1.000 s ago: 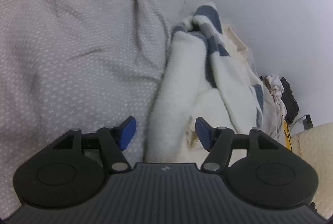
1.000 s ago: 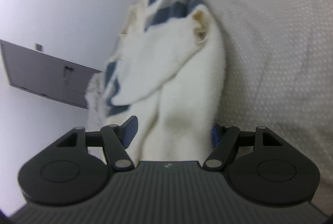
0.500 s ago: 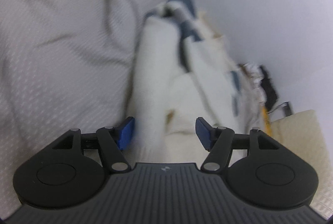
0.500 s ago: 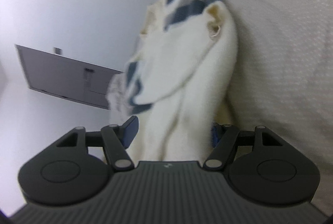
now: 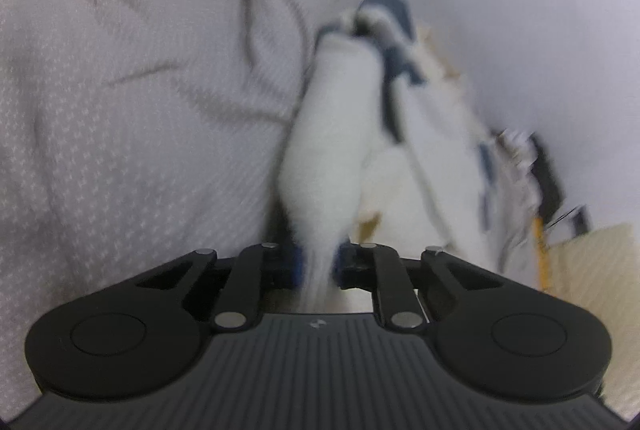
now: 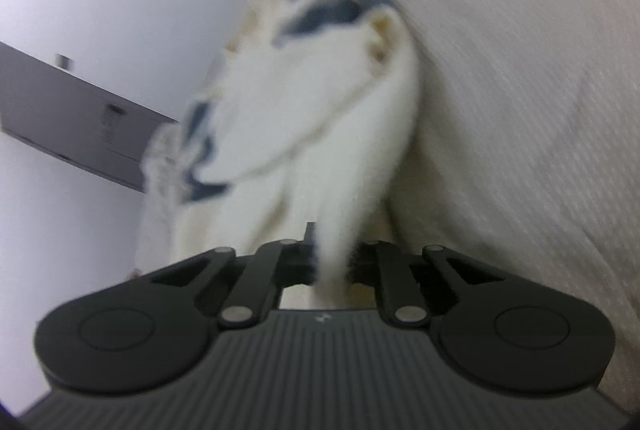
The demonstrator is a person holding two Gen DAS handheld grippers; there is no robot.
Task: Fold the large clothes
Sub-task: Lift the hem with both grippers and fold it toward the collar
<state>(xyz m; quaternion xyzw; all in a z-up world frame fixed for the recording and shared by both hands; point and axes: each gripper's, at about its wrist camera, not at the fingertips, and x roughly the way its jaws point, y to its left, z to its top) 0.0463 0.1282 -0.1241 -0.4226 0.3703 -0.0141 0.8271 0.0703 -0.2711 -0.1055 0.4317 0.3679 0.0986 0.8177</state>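
Left gripper [image 5: 318,264] fingers just snapped closed, pinching a bunched fold of the fluffy white garment [image 5: 332,134]; same deal on the right gripper [image 6: 334,264], clamped tight on another white fold. Garment itself strung out ahead across the wrinkled bedsheet [image 5: 120,110], blue stripes [image 5: 394,6] at the far end up against the wall [image 5: 540,10]. Off to the side, messy clothes pile [image 5: 520,158] and a cream cushion thing [image 5: 592,262], plus a grey panel [image 6: 72,118] on the wall in the right view, all pretty blurry.

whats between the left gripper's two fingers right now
A bunched fold of the white fleece garment, pinched in the left gripper, whose jaws have just closed on it. The left wrist view shows this, though blurred.
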